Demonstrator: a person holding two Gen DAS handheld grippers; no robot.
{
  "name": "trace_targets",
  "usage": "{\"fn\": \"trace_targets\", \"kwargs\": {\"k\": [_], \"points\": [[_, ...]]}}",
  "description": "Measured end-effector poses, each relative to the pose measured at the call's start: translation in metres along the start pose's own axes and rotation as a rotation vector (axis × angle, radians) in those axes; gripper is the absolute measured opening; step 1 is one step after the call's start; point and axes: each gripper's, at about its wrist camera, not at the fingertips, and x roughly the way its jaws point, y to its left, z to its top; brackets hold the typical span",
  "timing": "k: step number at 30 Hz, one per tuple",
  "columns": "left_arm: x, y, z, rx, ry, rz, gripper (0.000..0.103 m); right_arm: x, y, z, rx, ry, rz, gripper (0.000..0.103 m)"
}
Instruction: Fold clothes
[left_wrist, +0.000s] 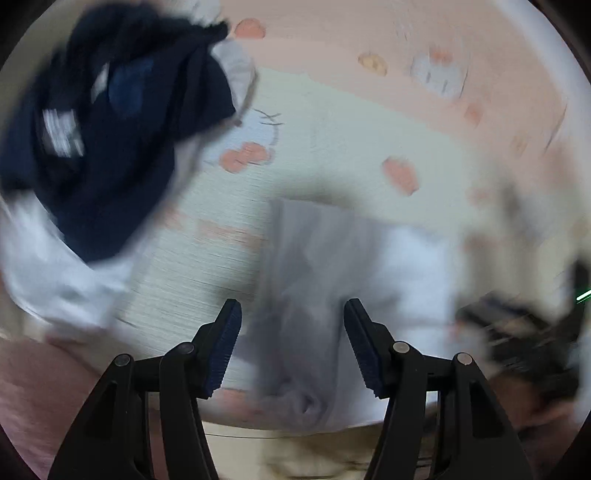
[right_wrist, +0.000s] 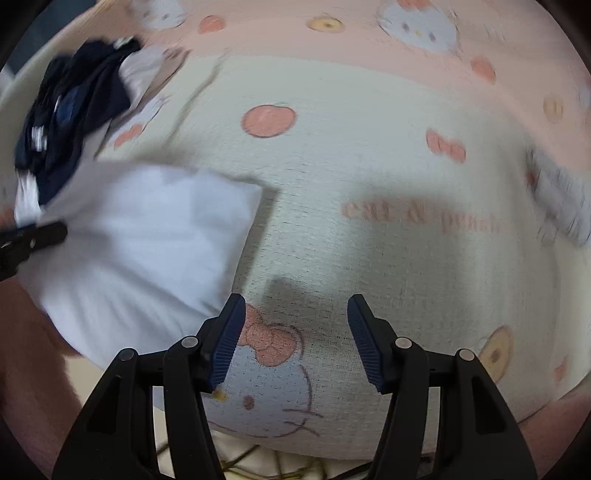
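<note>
On the bed, a cream and pink sheet (right_wrist: 369, 177) printed with cartoon cats, bows and peaches covers the whole surface under both grippers.

Left wrist view, heavily blurred: left gripper (left_wrist: 292, 341) points steeply down, jaws spread wide. White garment (left_wrist: 354, 258) lies flat below it, folded to a rough rectangle with a grey shadowed crease running between the fingers. Blue ribbed pads (left_wrist: 225, 347) do not press on the cloth; nothing pinched. Near edge of the garment sits at the front edge of the bed. At upper left, a dark navy garment (left_wrist: 110, 140) is bunched on top of more white cloth (left_wrist: 55, 273), well apart from the folded piece.

Right wrist view, sharper: right gripper (right_wrist: 295, 341) also points down, jaws spread, nothing between them. Under it only the printed sheet, with a cat face and pink bow directly below the left finger. White garment (right_wrist: 147, 251) lies to the left, its right edge just beside the left fingertip; cannot tell if it touches. Black tip of the left gripper (right_wrist: 33, 240) shows at the left border, over the far left part of the white garment. Navy garment (right_wrist: 74, 118) is heaped at upper left beyond it. Pale grey cloth (right_wrist: 561, 199) is at the right edge, blurred, kind not clear.
</note>
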Motion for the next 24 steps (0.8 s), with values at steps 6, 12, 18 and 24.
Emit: {"fn": "trace_targets", "kwargs": {"k": [6, 12, 18, 24], "points": [[0.027, 0.007, -0.007, -0.062, 0.087, -0.065, 0.062, 0.025, -0.004, -0.003, 0.117, 0.094, 0.349, 0.061], [0.034, 0.003, -0.007, -0.049, 0.075, -0.081, 0.051, 0.025, 0.028, -0.007, -0.011, 0.046, 0.346, 0.037], [0.034, -0.034, -0.008, 0.05, 0.105, -0.157, 0.034, -0.002, 0.013, -0.01, 0.005, -0.018, 0.372, 0.019], [0.053, -0.093, -0.025, 0.113, 0.158, -0.277, 0.032, -0.048, -0.036, -0.017, 0.109, -0.119, 0.424, 0.016]]}}
